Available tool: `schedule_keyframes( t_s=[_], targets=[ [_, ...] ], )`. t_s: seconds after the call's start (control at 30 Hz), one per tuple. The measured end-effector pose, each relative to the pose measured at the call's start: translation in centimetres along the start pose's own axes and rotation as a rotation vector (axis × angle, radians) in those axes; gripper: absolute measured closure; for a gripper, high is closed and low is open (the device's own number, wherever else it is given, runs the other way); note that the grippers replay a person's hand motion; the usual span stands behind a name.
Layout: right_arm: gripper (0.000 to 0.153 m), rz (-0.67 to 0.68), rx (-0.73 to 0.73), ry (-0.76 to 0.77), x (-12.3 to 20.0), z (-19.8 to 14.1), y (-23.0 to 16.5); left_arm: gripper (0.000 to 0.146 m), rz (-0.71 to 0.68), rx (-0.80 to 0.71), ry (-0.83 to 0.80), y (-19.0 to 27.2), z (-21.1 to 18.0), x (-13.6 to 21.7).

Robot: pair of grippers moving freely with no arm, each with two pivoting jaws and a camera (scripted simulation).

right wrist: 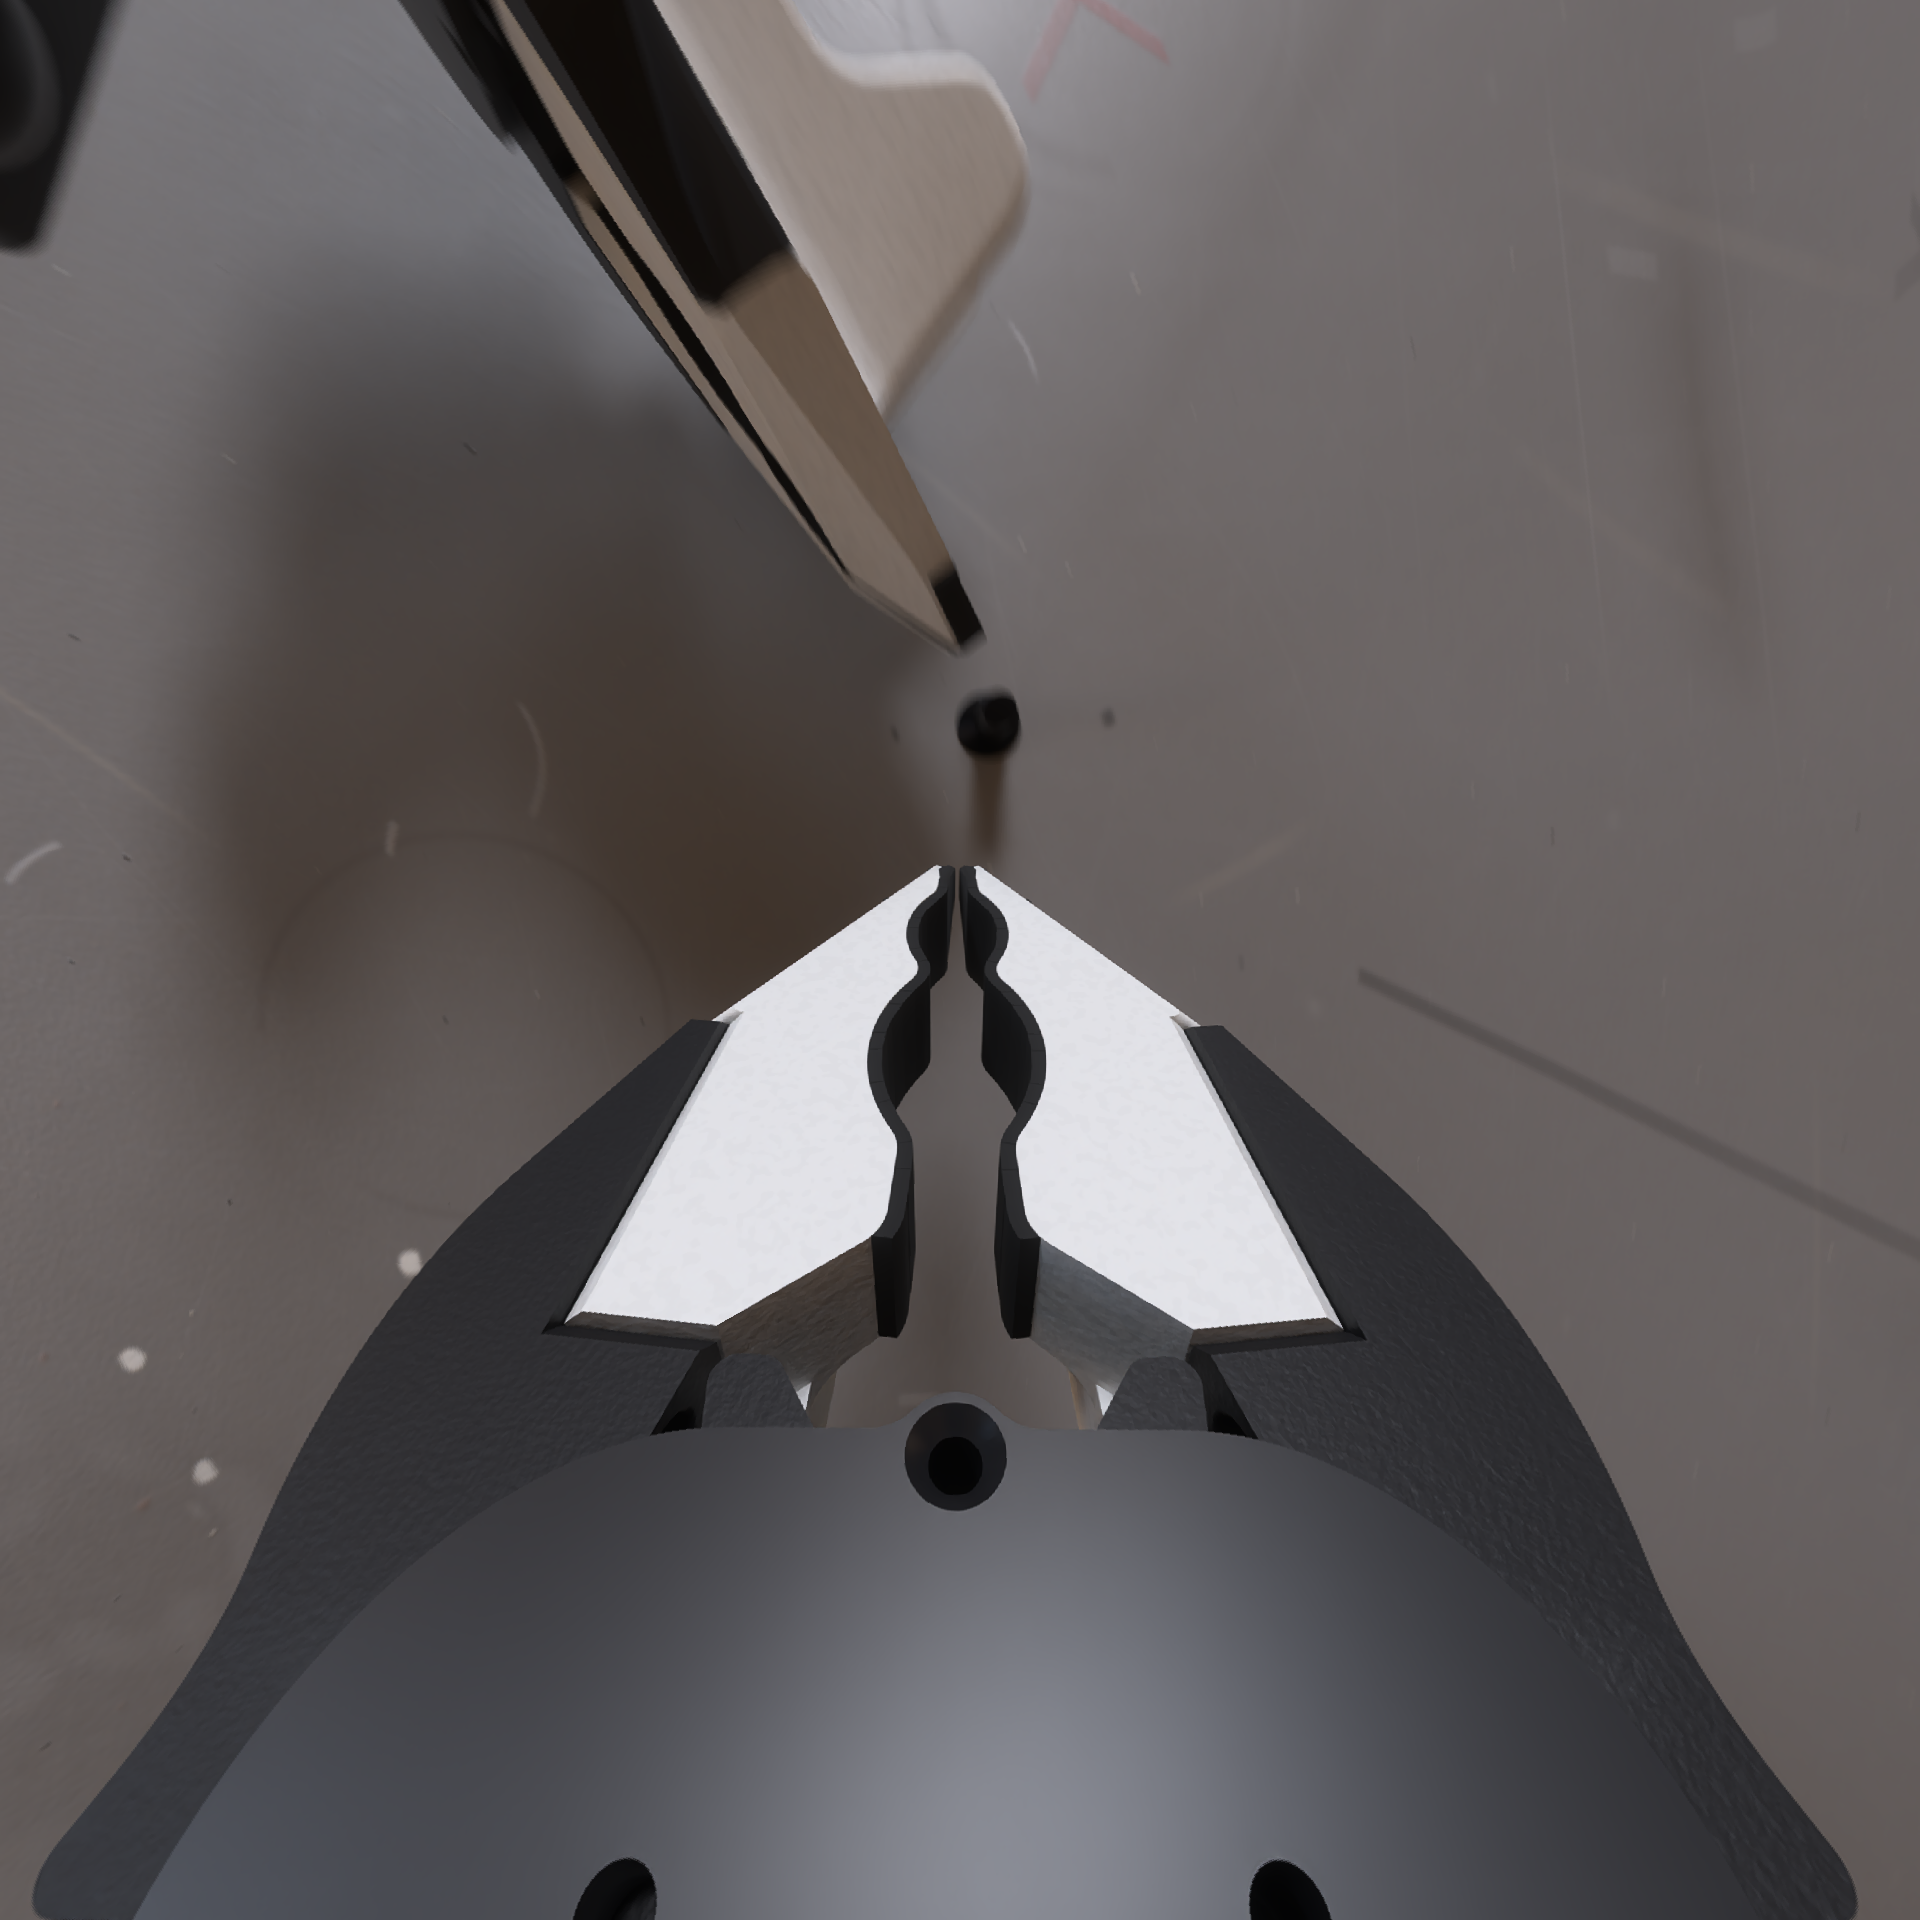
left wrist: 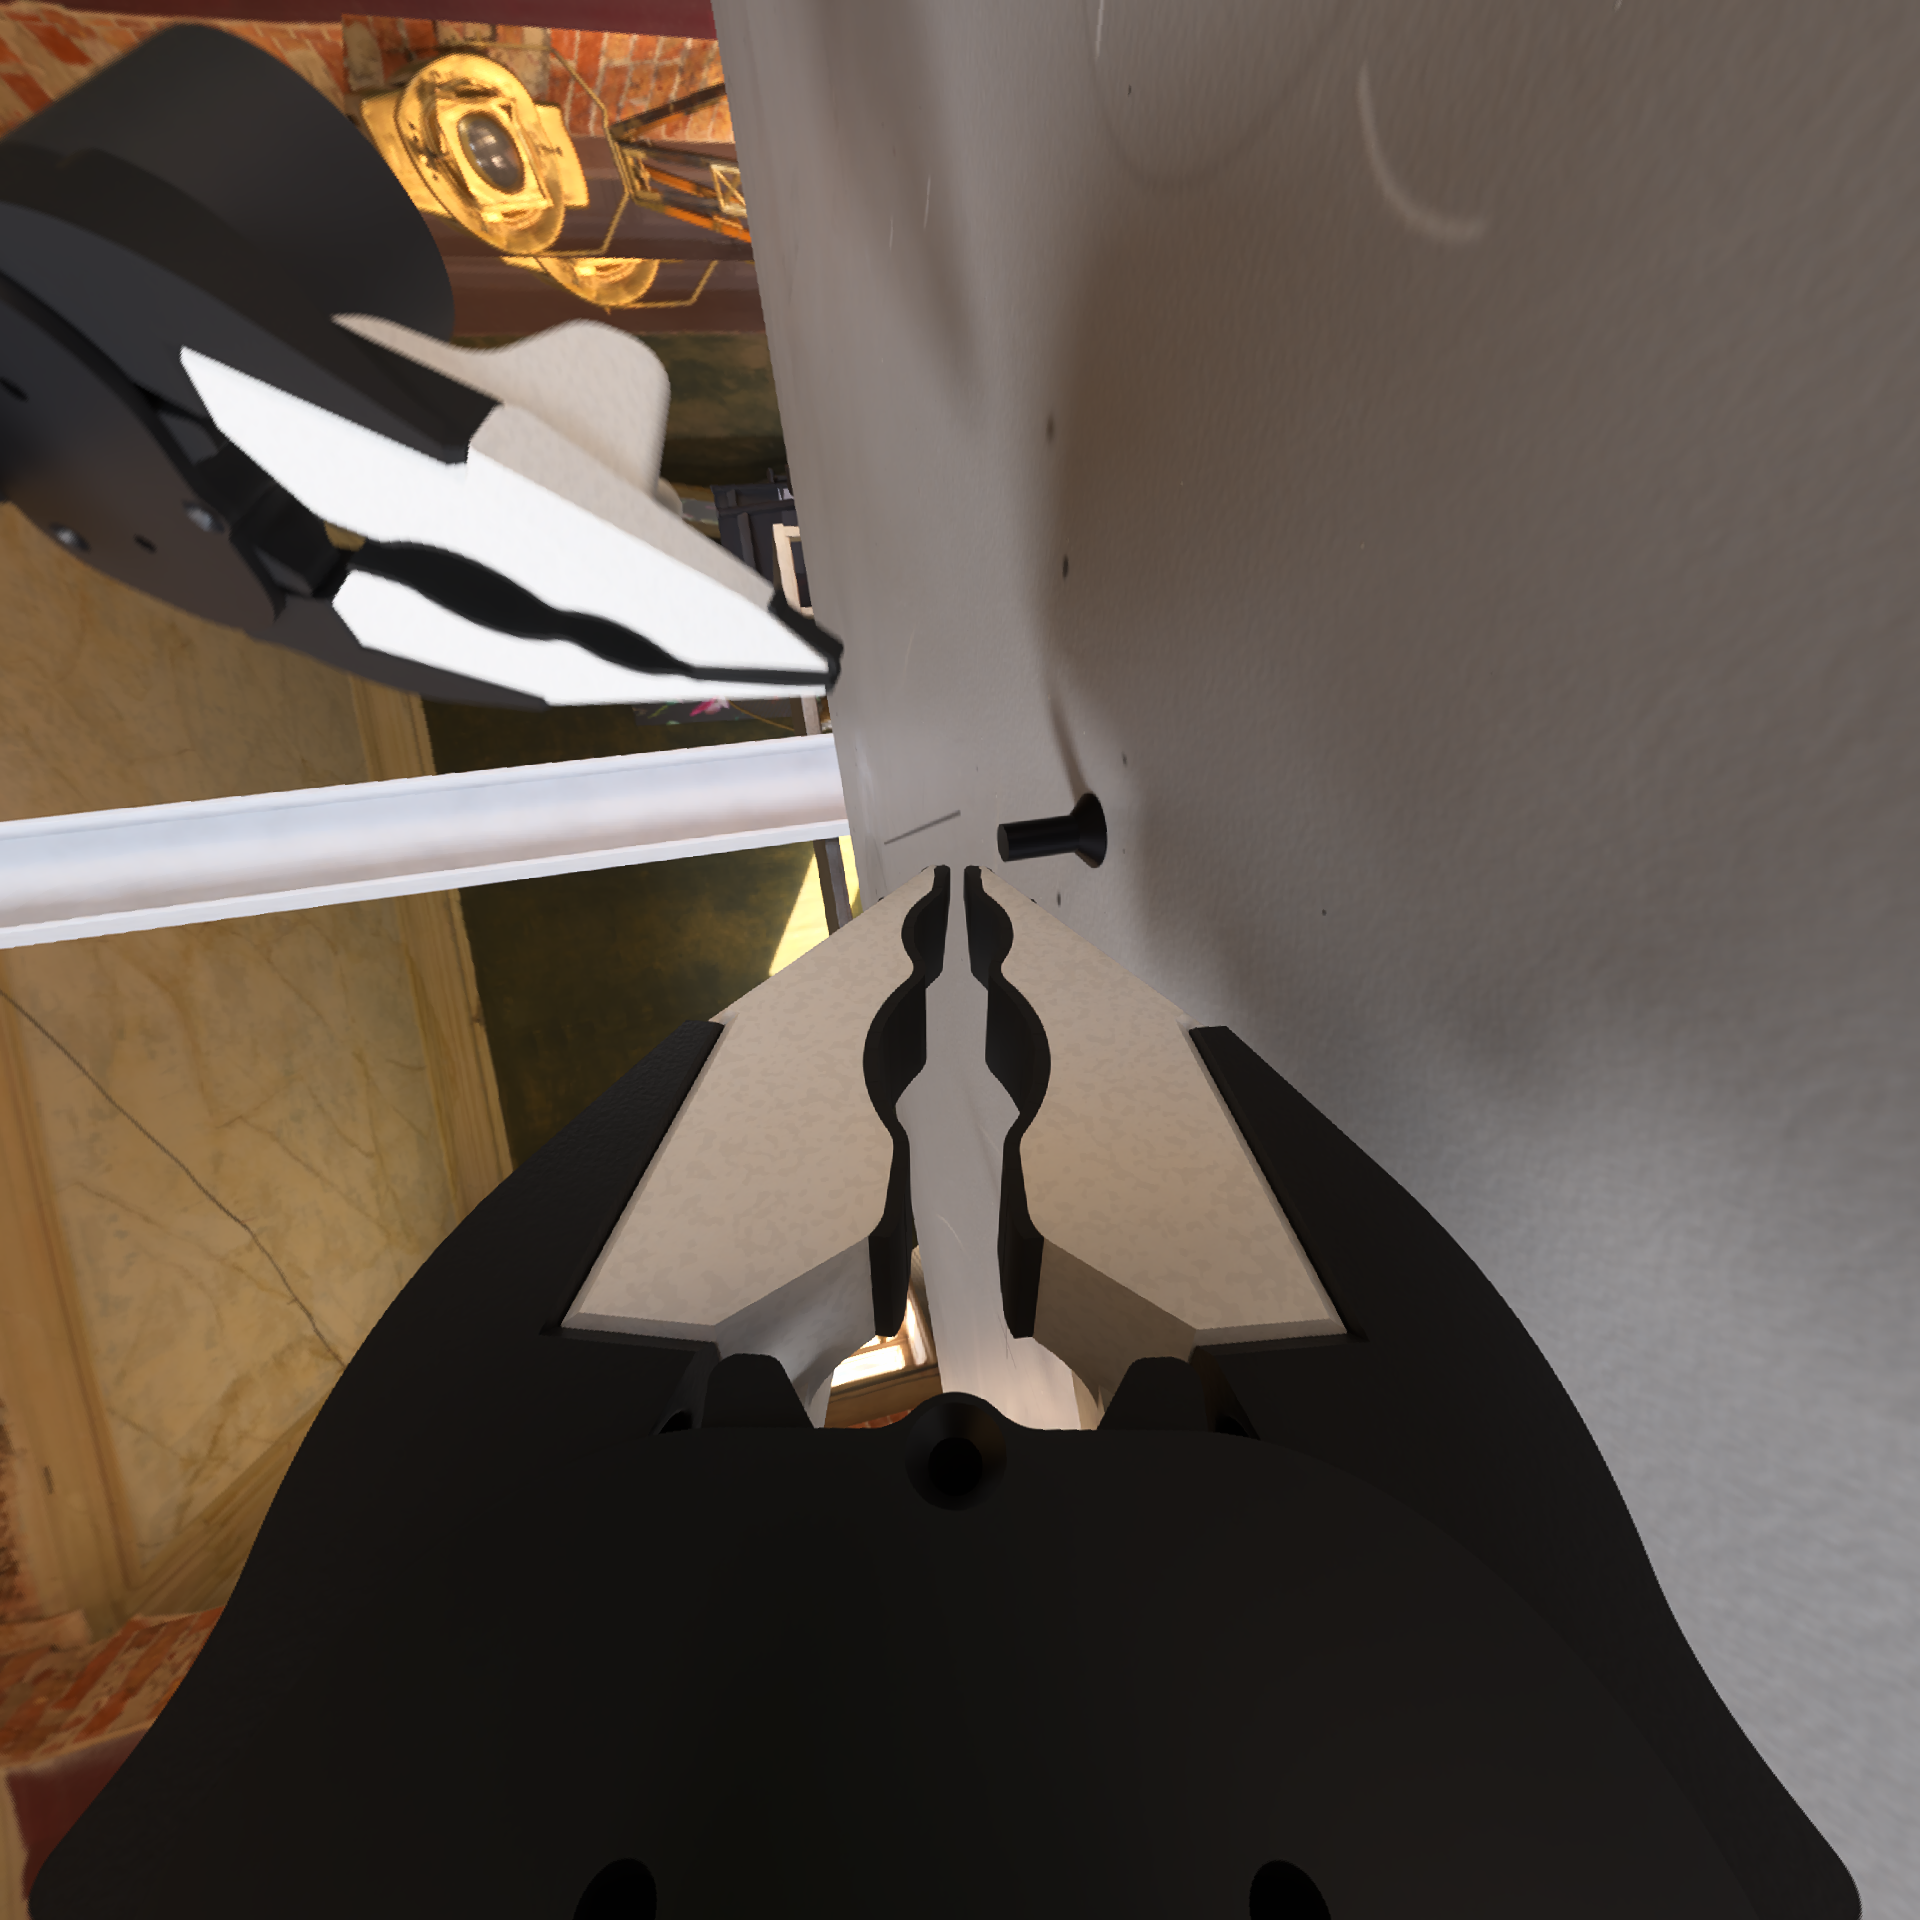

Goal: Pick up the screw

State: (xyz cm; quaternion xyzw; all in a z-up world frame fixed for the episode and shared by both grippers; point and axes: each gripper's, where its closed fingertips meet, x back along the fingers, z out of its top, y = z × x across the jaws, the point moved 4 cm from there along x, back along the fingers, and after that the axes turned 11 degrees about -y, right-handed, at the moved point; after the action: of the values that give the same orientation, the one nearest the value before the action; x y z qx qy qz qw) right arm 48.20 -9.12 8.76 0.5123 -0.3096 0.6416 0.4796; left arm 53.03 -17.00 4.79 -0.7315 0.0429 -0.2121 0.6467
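Note:
A small black screw (left wrist: 1049, 836) stands on its flat head on the pale grey table (left wrist: 1455, 623), shaft pointing away from the surface. My left gripper (left wrist: 957, 873) is shut and empty, its tips just beside the screw and close to the table. In the right wrist view the screw (right wrist: 987, 720) shows end-on. My right gripper (right wrist: 957, 871) is shut and empty, a short way off the screw. The left gripper (right wrist: 956, 623) reaches in from the top of that view, on the screw's far side. The right gripper (left wrist: 826, 655) also shows at the upper left of the left wrist view.
The table (right wrist: 1455, 727) has scratches and small specks. Its edge runs down the left wrist view, with a white bar (left wrist: 416, 831) past it. A brass lamp (left wrist: 488, 156) and brick walls lie far behind.

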Motion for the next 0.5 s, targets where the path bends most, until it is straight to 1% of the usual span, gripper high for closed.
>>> schedule_keyframes(
  t_s=[0.07, 0.13, 0.17, 0.27, 0.5],
  targets=[
    [0.148, -0.002, -0.069, -0.04, 0.1, -1.7, 0.4, 0.144, -0.005, -0.004, -0.001, 0.1, -0.2, 0.0],
    [0.142, 0.036, -0.107, -0.023, -0.1, -2.4, -0.1, 0.144, -0.012, -0.005, 0.002, 0.2, -0.1, 0.0],
    [0.141, 0.042, -0.099, -0.025, -0.4, -2.5, -0.6, 0.144, -0.014, -0.008, 0.004, 0.2, -0.1, 0.0],
    [0.141, -0.013, -0.031, -0.081, -1.6, -2.5, -1.6, 0.144, -0.019, -0.009, 0.015, 0.3, 0.2, 0.0],
    [0.143, 0.037, -0.019, -0.158, -2.9, -2.1, -1.3, 0.143, -0.018, -0.015, 0.017, 0.3, 0.3, 0.1]
  ],
)
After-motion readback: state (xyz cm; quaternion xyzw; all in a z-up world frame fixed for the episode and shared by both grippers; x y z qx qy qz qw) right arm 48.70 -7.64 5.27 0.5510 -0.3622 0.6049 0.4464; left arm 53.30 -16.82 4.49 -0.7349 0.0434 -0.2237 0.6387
